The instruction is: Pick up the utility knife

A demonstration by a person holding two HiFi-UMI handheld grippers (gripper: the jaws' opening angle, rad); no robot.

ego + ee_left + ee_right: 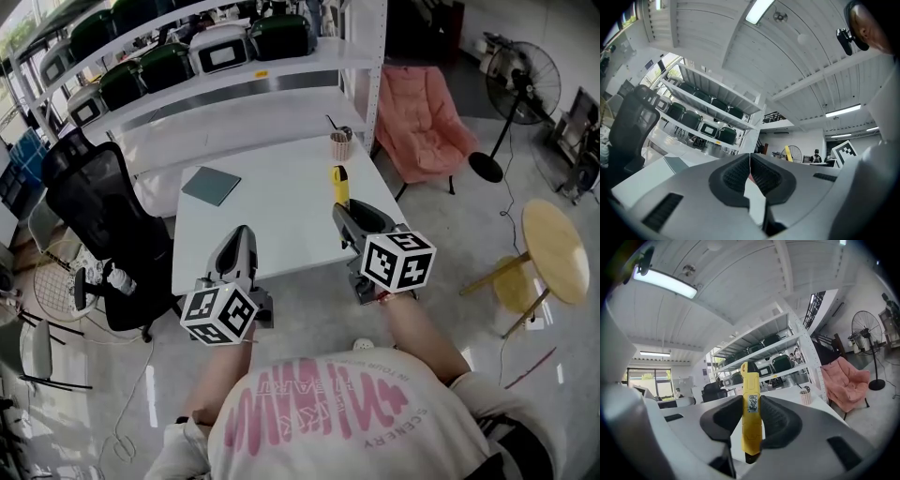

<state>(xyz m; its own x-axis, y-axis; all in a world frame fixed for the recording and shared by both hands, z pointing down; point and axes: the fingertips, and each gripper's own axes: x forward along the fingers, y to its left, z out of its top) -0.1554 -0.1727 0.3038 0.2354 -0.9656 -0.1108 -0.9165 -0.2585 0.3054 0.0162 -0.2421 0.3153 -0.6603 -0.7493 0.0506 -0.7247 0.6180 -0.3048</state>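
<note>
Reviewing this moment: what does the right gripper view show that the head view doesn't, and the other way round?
Only the right gripper view: the right gripper with its pads clamped on both sides of the yellow utility knife, the knife's label, a ceiling light. Only the head view: the left gripper, the dark green pad, the round wooden side table. Both: the knife in the right gripper, the white table, the cup, the pink chair, the shelving.
</note>
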